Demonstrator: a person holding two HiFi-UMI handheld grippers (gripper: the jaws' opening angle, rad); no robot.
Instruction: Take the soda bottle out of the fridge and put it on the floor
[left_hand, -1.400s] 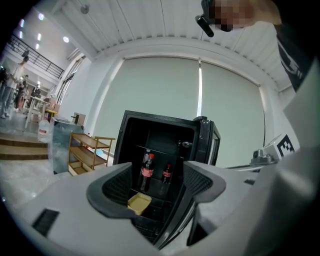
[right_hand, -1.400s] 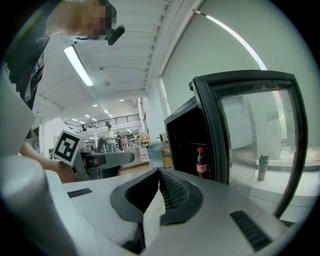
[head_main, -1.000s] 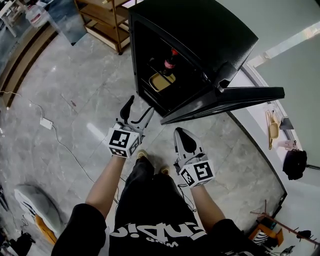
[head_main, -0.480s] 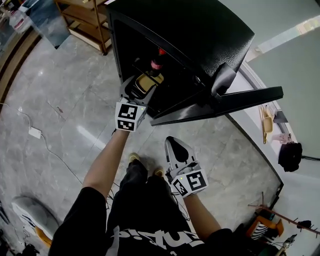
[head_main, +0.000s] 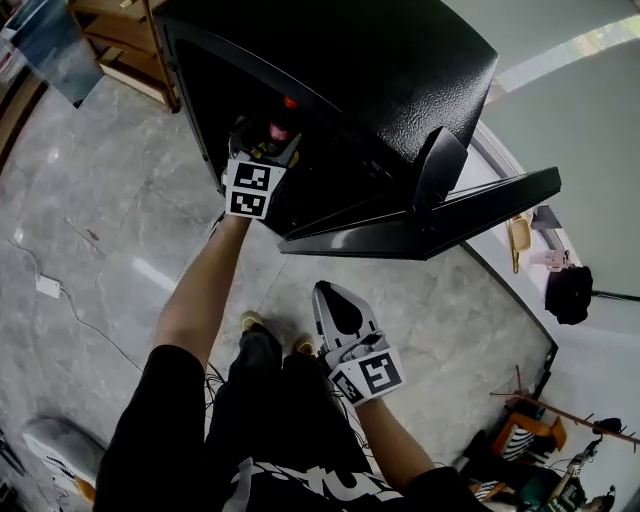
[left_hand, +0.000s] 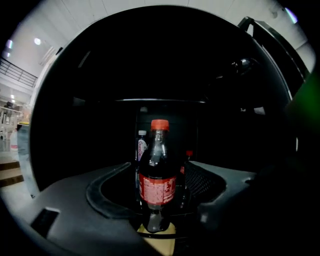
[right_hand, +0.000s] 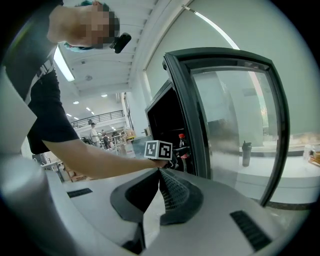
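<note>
the left gripper (head_main: 262, 150) is hovering inside the fridge (head_main: 400, 70), jaws spread wide around the soda bottle (left_hand: 157, 182) standing upright; the right gripper (right_hand: 160, 172) is hanging outside, jaws clenched, empty

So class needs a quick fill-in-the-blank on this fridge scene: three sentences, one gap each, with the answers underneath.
1. The soda bottle standing in the fridge has a cap coloured ___.
2. The left gripper reaches into the fridge toward the bottle with its jaws ___.
3. The right gripper hangs outside the fridge, holding nothing, with its jaws ___.

Missing words: red; open; shut.
</note>
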